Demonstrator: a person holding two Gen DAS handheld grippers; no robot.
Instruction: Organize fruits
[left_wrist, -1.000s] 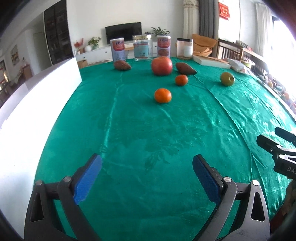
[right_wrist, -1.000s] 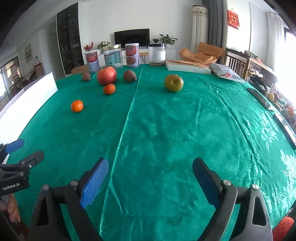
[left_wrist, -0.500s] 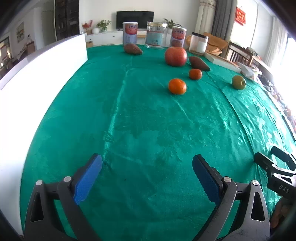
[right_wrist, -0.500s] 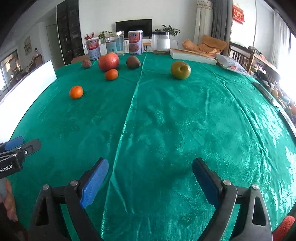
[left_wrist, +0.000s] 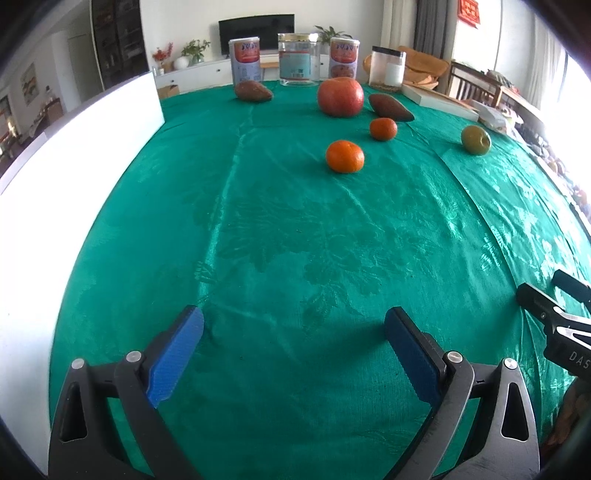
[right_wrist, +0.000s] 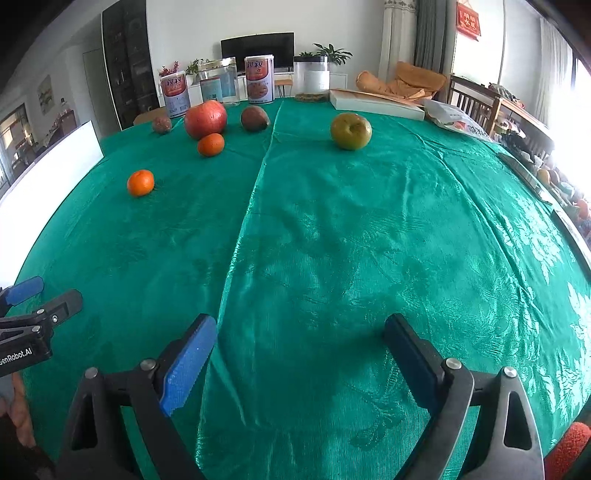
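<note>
Left gripper low over the near edge of the table, blue pads spread wide, nothing between them. Right gripper likewise gaping and empty, beside it at the same edge (each shows at the margin of the other's view).

Green cloth covers the table. Fruits lie toward the far edge, all well apart from both grippers. Nearest is a mandarin, alone on the cloth. Beyond it a second mandarin, just in front of a large red fruit. A brown fruit sits just right of the red one; another brown fruit lies off to its left. A green apple stands apart toward the far right.

Tins and jars line the far edge. A white board runs along the left edge.
</note>
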